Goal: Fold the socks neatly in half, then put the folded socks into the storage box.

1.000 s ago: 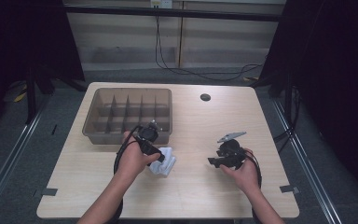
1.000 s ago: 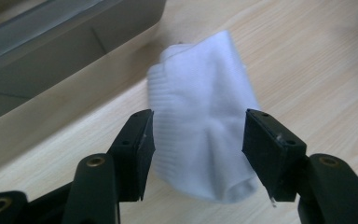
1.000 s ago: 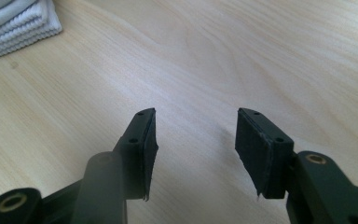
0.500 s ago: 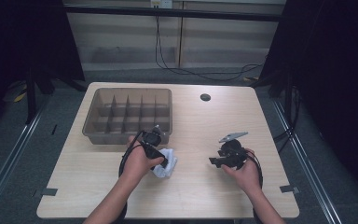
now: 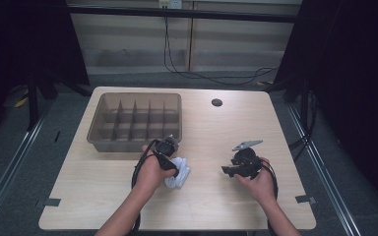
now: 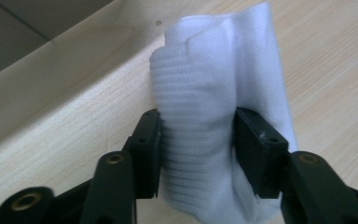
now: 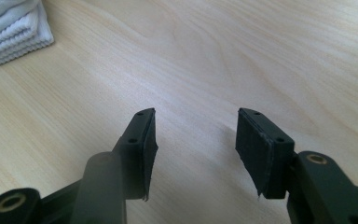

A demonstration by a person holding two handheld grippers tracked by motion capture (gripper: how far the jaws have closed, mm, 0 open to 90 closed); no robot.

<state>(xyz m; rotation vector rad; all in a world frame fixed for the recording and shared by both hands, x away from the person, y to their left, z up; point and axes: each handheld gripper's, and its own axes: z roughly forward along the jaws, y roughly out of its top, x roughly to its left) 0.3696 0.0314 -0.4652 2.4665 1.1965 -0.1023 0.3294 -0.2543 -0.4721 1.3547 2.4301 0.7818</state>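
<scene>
White folded cloth (image 6: pixel 214 116), ribbed like a sock or small towel, lies on the table (image 5: pixel 103 196) straight ahead of the left gripper (image 6: pixel 196 140) and already between its jaws. Its long axis runs away from the gripper, up the left gripper view, so the jaws straddle it across its narrow width. Both pads touch the fabric; the sides of the bundle bulge in slightly where they meet it. The jaws have just been closing, and they now pinch the cloth near its close end, with most of its length beyond the fingertips.

In the high view the cloth (image 5: pixel 178 173) sits just past the left hand (image 5: pixel 152 172), on its right side, resting on the wood and not lifted. The divided bin (image 5: pixel 98 128) stands beyond the left gripper, near but apart from the cloth.

The right gripper (image 7: pixel 196 140) hovers over bare wood with its jaws apart and nothing between them. From it, the cloth (image 7: pixel 9 28) lies off to the far left, well apart. In the high view the right gripper (image 5: pixel 241 167) points towards the cloth from the other side.

Judgement: the left hand is far the nearer and has the hold; a lift straight up looks like the next call, with the loose far end likely to droop.
</scene>
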